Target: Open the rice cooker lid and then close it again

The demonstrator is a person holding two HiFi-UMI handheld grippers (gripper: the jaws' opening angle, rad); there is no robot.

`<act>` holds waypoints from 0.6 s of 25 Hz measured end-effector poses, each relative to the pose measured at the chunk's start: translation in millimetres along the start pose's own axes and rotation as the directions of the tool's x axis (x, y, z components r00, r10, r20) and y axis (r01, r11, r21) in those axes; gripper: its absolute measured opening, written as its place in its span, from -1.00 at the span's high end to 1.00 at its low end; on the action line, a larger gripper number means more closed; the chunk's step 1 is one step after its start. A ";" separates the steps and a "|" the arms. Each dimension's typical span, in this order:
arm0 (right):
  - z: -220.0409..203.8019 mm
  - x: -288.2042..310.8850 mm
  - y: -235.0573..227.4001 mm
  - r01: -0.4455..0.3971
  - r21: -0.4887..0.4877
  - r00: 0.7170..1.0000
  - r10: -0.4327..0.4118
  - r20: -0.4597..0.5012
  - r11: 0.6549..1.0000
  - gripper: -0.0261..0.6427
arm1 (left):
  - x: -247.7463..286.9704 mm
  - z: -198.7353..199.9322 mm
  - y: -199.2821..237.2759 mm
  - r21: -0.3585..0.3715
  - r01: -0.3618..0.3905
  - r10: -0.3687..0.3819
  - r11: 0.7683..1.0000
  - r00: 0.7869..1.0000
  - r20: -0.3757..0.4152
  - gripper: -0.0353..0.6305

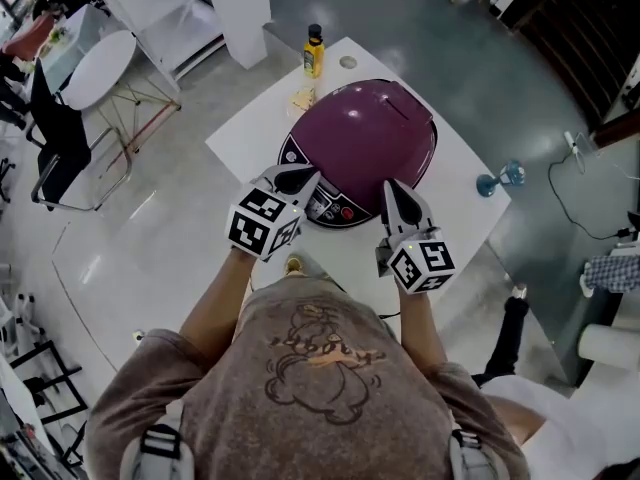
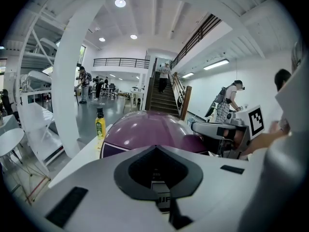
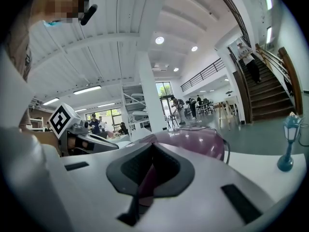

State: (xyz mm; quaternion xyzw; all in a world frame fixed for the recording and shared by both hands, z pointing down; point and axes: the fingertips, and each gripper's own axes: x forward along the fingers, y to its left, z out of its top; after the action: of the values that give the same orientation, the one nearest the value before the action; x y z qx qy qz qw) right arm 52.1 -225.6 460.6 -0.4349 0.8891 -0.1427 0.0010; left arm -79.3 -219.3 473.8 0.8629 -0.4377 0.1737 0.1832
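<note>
Head view: your white table (image 1: 250, 138) stands on a glossy grey floor (image 1: 420, 28).
Rice cooker (image 1: 365, 140): purple, lid down, mid-table, control panel towards you.
Left gripper (image 1: 297, 175): your jaws are together, empty, at the cooker's front left.
Right gripper (image 1: 390, 188): jaws together, empty, at its front right.
Bottle (image 1: 314, 52): yellow, at the far table edge.
Room: staircase (image 2: 162, 99), white column (image 2: 72, 81), people about.

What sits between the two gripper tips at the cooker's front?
The control panel on the rice cooker lies between the left gripper and right gripper; the head view shows it.
</note>
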 end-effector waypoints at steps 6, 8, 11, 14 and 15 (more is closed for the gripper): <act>-2.4 1.7 1.5 -0.007 -0.033 1.000 0.006 -0.021 0.999 0.91 | -0.8 -0.9 0.6 -0.016 -0.004 0.004 1.000 1.000 0.004 0.84; -1.5 1.6 1.4 -0.008 -0.045 1.000 0.007 -0.019 0.999 0.91 | -0.5 -1.5 0.6 -0.014 -0.009 0.009 1.000 1.000 0.004 0.84; -2.0 1.7 1.5 -0.010 -0.052 1.000 0.009 -0.021 0.999 0.91 | -0.6 -2.4 0.8 -0.015 -0.015 0.015 1.000 1.000 0.011 0.84; -2.2 1.8 1.7 -0.009 -0.058 1.000 0.008 -0.025 0.998 0.91 | -0.8 -1.4 0.5 -0.015 -0.025 0.025 1.000 0.999 0.025 0.84; -2.2 2.1 2.5 -0.011 -0.065 1.000 0.010 -0.028 0.998 0.91 | -1.1 -0.5 0.4 -0.010 -0.032 0.033 0.999 0.999 0.030 0.84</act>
State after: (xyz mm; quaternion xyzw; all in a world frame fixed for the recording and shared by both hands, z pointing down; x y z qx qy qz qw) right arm 48.6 -225.2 462.3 -0.4280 0.8955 -0.1198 -0.0248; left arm -80.3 -218.5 473.8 0.8574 -0.4552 0.1616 0.1777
